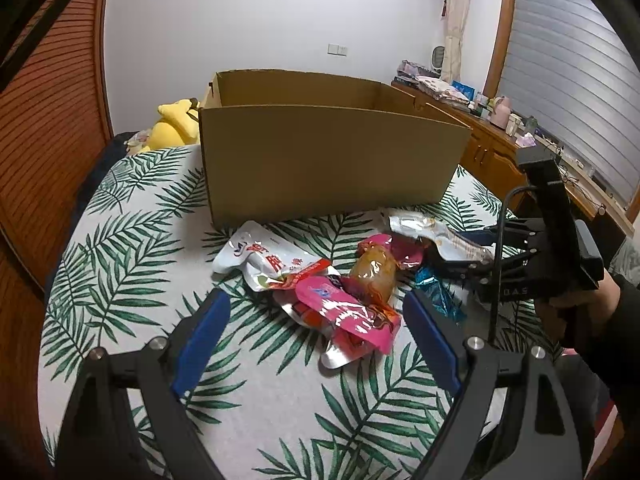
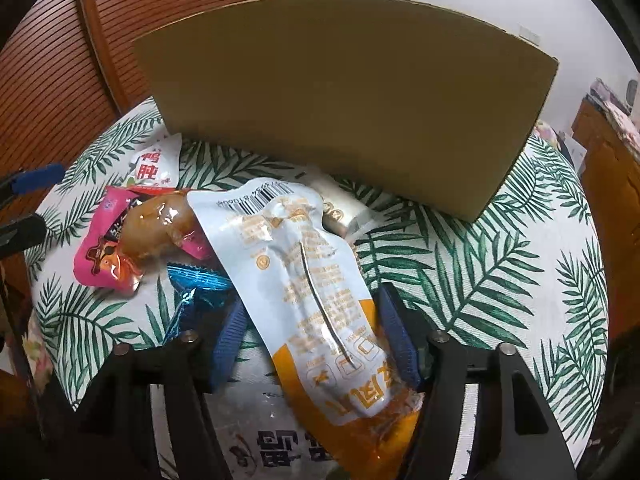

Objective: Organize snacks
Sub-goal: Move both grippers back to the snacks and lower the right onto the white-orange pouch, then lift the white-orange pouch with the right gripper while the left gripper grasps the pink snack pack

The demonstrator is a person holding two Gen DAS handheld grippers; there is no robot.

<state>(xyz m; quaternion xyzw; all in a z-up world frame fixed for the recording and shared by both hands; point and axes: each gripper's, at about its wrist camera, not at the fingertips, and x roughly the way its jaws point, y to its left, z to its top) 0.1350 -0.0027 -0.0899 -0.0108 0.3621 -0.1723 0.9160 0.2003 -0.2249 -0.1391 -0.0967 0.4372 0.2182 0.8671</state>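
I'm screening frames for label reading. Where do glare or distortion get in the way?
Left wrist view: fisheye bows the brown cardboard box; glare streaks the pink foil snack packet. Right wrist view: the white-and-orange snack pouch shows crease highlights, its barcode still legible.

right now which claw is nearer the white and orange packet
Right. The right claw straddles the white and orange packet, which lies between its blue pads. The left claw hangs open over the pink packets, well to the side of it.
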